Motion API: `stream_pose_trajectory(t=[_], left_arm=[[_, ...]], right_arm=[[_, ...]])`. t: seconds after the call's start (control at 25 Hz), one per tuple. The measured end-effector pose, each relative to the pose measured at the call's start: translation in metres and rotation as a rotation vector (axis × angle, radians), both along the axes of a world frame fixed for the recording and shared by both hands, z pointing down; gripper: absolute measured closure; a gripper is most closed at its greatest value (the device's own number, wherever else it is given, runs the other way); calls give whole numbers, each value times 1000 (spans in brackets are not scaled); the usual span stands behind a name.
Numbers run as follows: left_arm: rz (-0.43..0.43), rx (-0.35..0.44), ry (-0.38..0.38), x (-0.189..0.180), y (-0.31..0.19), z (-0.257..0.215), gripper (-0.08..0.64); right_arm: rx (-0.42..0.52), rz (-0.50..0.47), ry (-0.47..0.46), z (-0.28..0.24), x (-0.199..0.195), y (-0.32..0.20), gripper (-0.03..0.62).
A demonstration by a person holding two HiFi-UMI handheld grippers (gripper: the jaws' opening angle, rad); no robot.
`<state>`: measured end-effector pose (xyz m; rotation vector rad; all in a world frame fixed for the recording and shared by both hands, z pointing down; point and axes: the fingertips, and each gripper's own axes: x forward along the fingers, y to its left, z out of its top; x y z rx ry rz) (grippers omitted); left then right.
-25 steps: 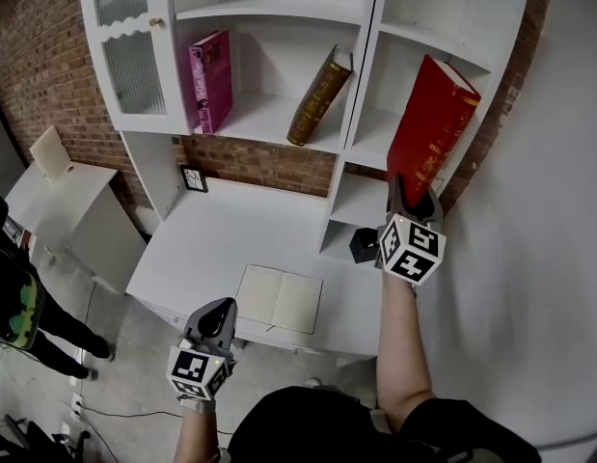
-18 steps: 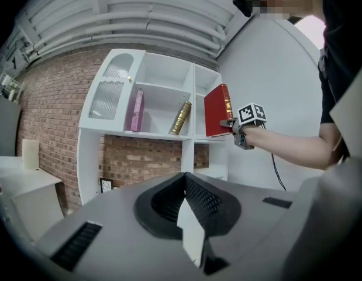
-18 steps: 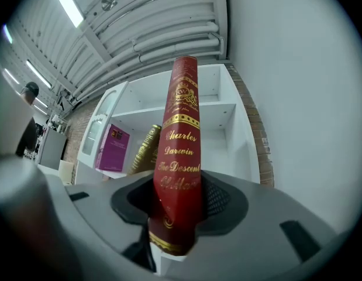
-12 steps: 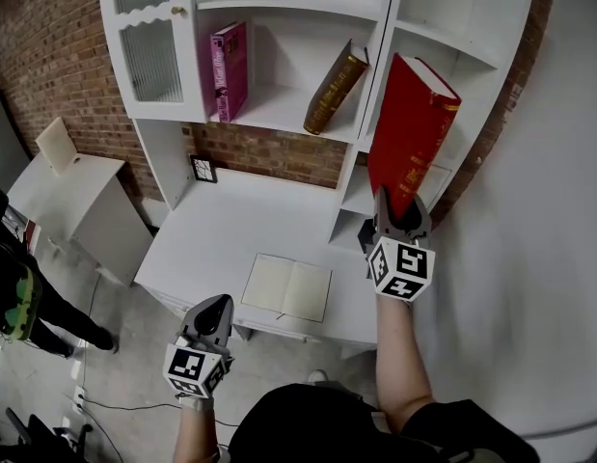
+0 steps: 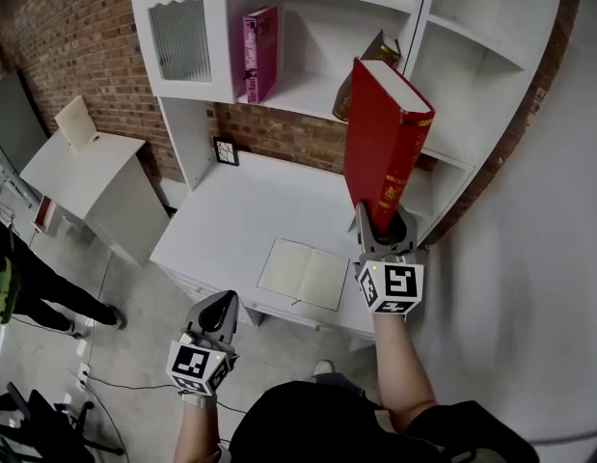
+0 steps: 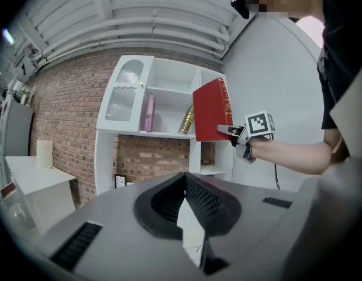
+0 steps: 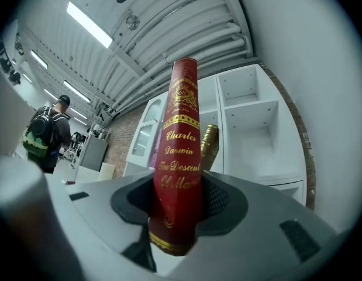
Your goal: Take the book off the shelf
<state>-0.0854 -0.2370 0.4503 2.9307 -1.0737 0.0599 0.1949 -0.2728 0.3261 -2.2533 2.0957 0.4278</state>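
A thick red book [image 5: 380, 133] with gold lettering stands upright in the air, clear of the white shelf unit [image 5: 298, 99] and above the desk's right end. My right gripper [image 5: 380, 228] is shut on its lower end, with the spine [image 7: 178, 157] filling the gap between the jaws. In the left gripper view the same red book [image 6: 210, 110] shows in front of the shelves. My left gripper [image 5: 216, 309] hangs low in front of the desk, jaws together and holding nothing.
A pink book [image 5: 259, 54] stands on the middle shelf, and a brown-gold book [image 5: 375, 51] leans behind the red one. An open notebook [image 5: 305, 273] lies on the white desk [image 5: 230, 230]. A small frame [image 5: 225, 150] leans against the brick wall. A side table [image 5: 81, 167] and a person [image 5: 9, 287] are left.
The red book has come out of the right shelf compartment and moved left and towards me in the right gripper. The left gripper has stayed where it was.
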Motion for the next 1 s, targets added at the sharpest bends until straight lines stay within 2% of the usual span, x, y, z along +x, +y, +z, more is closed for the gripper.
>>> stream_pose_trajectory(t=[0.56,1.0], left_arm=[[-102,7,-43,-61,16,15,552],[-194,5,-54,-111,26,23,552]], right_arm=[[-57,-279,54,60,-125,0,405],[-94,-463,97,92,-214,13,405]])
